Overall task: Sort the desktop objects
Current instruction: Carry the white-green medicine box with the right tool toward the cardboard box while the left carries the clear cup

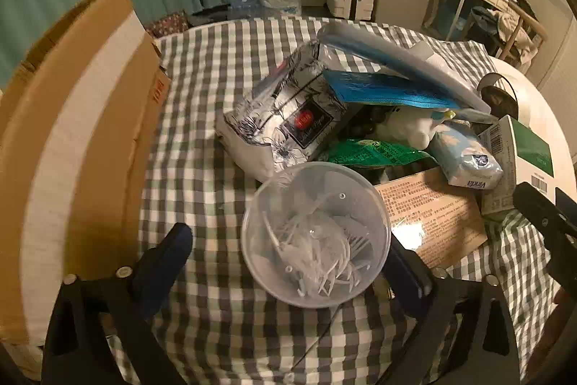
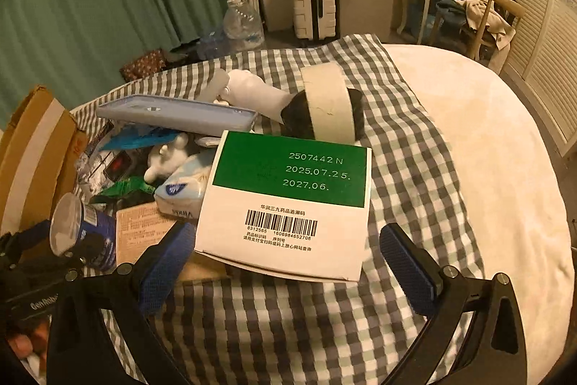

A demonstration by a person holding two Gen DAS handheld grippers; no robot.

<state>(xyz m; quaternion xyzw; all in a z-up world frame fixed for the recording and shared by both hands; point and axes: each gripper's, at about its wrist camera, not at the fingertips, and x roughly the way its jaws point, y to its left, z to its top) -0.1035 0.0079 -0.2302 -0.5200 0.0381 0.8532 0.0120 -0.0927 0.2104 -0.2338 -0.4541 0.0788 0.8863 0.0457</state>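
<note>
Landmark: the heap of packets and boxes on the grey-and-white checked cloth (image 1: 202,118).
Left tongs (image 1: 292,262): jaws spread wide and pointing steeply down, holding nothing; the round clear plastic tub of thin white plastic picks (image 1: 315,233) stands between the blue pads at the near edge of the heap, and whether the far pad touches its wall I cannot tell.
Right tongs (image 2: 288,258): jaws spread as wide, empty, hanging over the near right corner of the heap with the white carton with a green panel and barcode (image 2: 288,201) between the pads, untouched.
Sorting target, by my guess: the brown cardboard box with a white tape band (image 1: 72,147), standing left of the heap.
Risk, tub: it has no lid; a skewed squeeze on its thin wall could tip it and scatter the picks over the cloth.
Risk, carton: it leans on the pale blue tissue pack (image 2: 184,190); pulling it away could shift the heap.
Risk, tongs: both work close together and could knock each other.
</note>
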